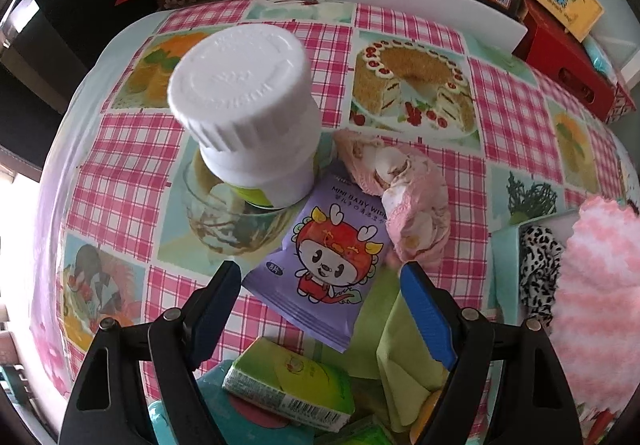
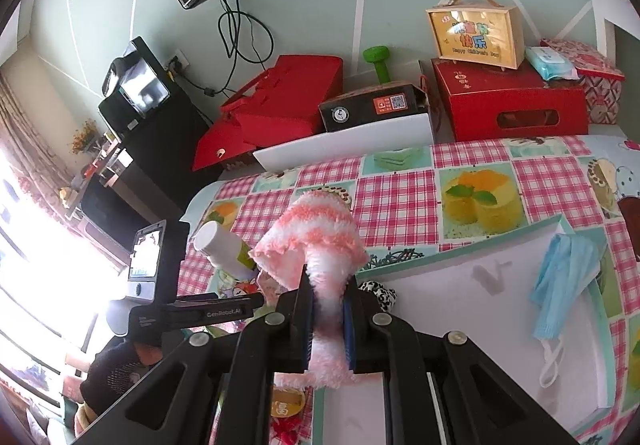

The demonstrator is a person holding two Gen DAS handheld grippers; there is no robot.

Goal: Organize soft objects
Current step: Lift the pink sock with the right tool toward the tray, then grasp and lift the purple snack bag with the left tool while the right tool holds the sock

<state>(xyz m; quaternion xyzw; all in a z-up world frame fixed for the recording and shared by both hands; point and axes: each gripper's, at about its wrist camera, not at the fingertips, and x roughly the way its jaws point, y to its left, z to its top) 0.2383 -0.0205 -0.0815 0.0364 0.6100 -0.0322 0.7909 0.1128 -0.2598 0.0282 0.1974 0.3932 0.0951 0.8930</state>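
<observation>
Right gripper [image 2: 328,319] is clamping the pink cloth [image 2: 316,241] over the near white box [image 2: 460,309], left gripper [image 1: 320,285] is hanging apart over the wipes pack [image 1: 324,265] by the farther bottle [image 1: 248,113], so next likely calling for dropping cloth in, then pinching wipes.

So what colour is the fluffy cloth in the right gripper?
Pink and white stripes; the fluffy cloth shows best in the right wrist view.

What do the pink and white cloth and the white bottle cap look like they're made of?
Cloth: fluffy, matte microfibre or fleece, judging by its fuzzy pile and floppy drape. Bottle cap: hard, smooth, slightly glossy plastic, with moulded ridges and embossed lettering.
</observation>
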